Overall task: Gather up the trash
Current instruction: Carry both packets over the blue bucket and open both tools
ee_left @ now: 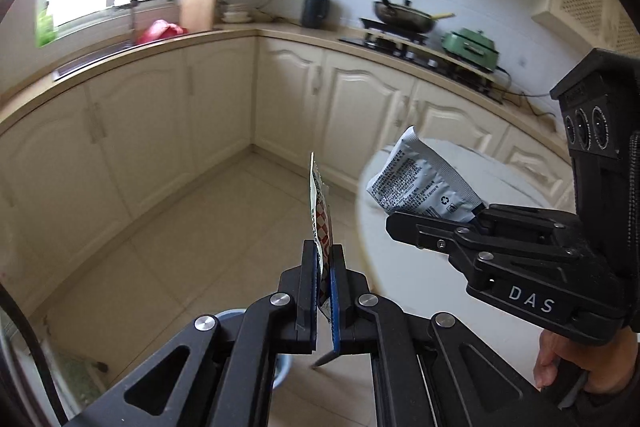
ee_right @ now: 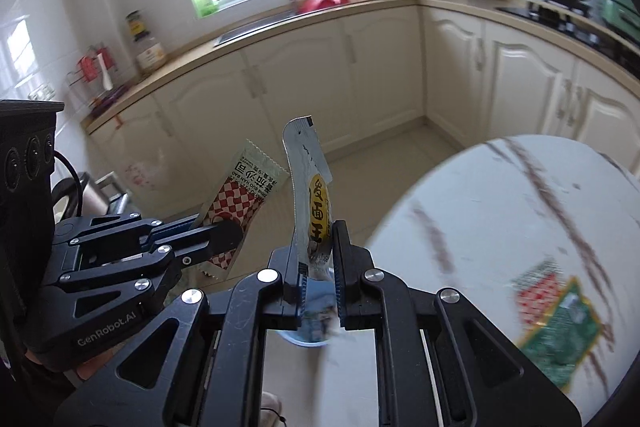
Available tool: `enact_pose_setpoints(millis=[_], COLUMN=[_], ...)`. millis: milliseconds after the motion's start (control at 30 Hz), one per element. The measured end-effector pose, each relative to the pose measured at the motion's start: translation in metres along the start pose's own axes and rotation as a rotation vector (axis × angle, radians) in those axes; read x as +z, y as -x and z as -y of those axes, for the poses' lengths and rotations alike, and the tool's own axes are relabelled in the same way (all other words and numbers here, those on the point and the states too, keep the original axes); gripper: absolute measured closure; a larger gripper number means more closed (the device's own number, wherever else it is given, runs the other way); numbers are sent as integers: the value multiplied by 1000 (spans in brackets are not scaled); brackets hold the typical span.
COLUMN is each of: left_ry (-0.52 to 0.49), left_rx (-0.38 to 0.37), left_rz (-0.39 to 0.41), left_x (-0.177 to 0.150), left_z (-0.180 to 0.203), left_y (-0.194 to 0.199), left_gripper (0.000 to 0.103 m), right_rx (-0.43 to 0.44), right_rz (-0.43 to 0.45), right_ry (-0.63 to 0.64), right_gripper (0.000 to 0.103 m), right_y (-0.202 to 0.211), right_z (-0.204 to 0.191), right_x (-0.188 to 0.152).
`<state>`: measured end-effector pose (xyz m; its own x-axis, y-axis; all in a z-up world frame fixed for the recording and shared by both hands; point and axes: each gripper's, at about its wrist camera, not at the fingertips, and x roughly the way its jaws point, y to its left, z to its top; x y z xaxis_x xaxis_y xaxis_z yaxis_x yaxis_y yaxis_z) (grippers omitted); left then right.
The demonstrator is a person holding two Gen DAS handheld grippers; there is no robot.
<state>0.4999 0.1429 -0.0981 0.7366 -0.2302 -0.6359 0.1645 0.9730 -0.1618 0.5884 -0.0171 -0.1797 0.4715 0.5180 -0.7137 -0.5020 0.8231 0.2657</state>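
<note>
My left gripper [ee_left: 323, 251] is shut on a red-and-white checkered sauce packet [ee_left: 321, 211], held edge-on above the floor; the same packet [ee_right: 240, 191] and the left gripper [ee_right: 228, 235] show at the left of the right wrist view. My right gripper [ee_right: 318, 231] is shut on a silver packet with a yellow label [ee_right: 310, 183]; its grey printed back [ee_left: 420, 183] and the right gripper [ee_left: 404, 223] show in the left wrist view. A green-and-red wrapper [ee_right: 556, 315] lies on the round white marble table [ee_right: 500, 211]. A blue bin [ee_right: 312, 323] sits below the right gripper.
Cream kitchen cabinets [ee_left: 208, 99] run along the walls with a beige counter, sink [ee_right: 256, 27] and stove with a wok [ee_left: 404, 19]. A green pot [ee_left: 472, 47] stands on the counter. The blue bin's rim [ee_left: 230, 315] shows under my left gripper. Tiled floor [ee_left: 208, 251] lies between table and cabinets.
</note>
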Motion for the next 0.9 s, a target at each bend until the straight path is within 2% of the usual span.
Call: enact_pose_setpoints(millis=[167, 333, 633, 767, 900], left_ry=[66, 134, 218, 233, 255], left_rx=[52, 59, 46, 39, 26], left_rz=[-10, -79, -300, -379, -427], left_x=[-31, -65, -122, -144, -148], left_z=[-48, -89, -148, -157, -173], left_y=[31, 26, -51, -82, -109], left_gripper=[102, 102, 102, 101, 101], right_rx=[59, 85, 59, 46, 39], right_rz=[-43, -135, -377, -461, -506], right_ry=[41, 20, -64, -103, -126], right_gripper=[91, 91, 91, 90, 83], right_y=[-50, -117, -250, -293, -319], right_z=[-59, -83, -59, -40, -28], right_x=[2, -10, -72, -98, -114])
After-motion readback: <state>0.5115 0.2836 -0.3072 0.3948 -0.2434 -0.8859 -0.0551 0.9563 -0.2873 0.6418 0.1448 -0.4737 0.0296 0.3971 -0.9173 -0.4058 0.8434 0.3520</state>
